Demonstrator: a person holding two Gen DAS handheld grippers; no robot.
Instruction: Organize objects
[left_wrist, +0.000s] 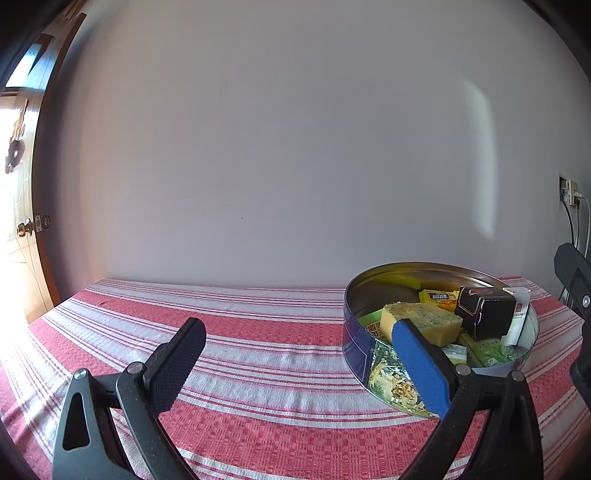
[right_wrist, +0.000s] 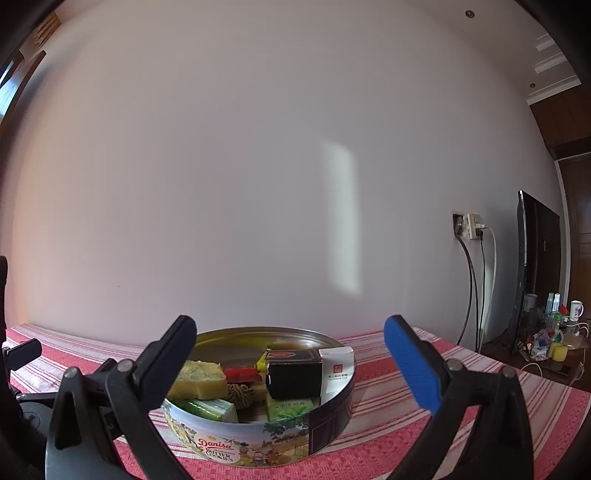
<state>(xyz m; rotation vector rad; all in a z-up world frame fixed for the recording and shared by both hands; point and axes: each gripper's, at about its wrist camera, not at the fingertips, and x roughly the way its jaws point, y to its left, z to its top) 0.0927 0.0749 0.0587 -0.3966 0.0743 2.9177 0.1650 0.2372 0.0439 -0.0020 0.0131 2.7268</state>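
A round cookie tin (right_wrist: 258, 445) (left_wrist: 356, 354) sits on the red-and-white striped tablecloth (left_wrist: 258, 332). Inside lie a yellow sponge (right_wrist: 201, 378) (left_wrist: 424, 319), a black box (right_wrist: 293, 373) (left_wrist: 484, 312), a white carton (right_wrist: 336, 369), green packets (right_wrist: 288, 406) (left_wrist: 491, 352), a red item (right_wrist: 242, 373) and a yellow packet (left_wrist: 437, 298). My right gripper (right_wrist: 290, 347) is open just in front of the tin, nothing between its fingers. My left gripper (left_wrist: 301, 345) is open to the left of the tin, its blue finger (left_wrist: 421, 363) overlapping the tin's near wall.
A plain white wall stands right behind the table. A door with a brass knob (left_wrist: 27, 227) is at the far left. A wall socket with cables (right_wrist: 471, 227), a dark TV screen (right_wrist: 532, 266) and a cluttered low stand (right_wrist: 554, 332) lie to the right.
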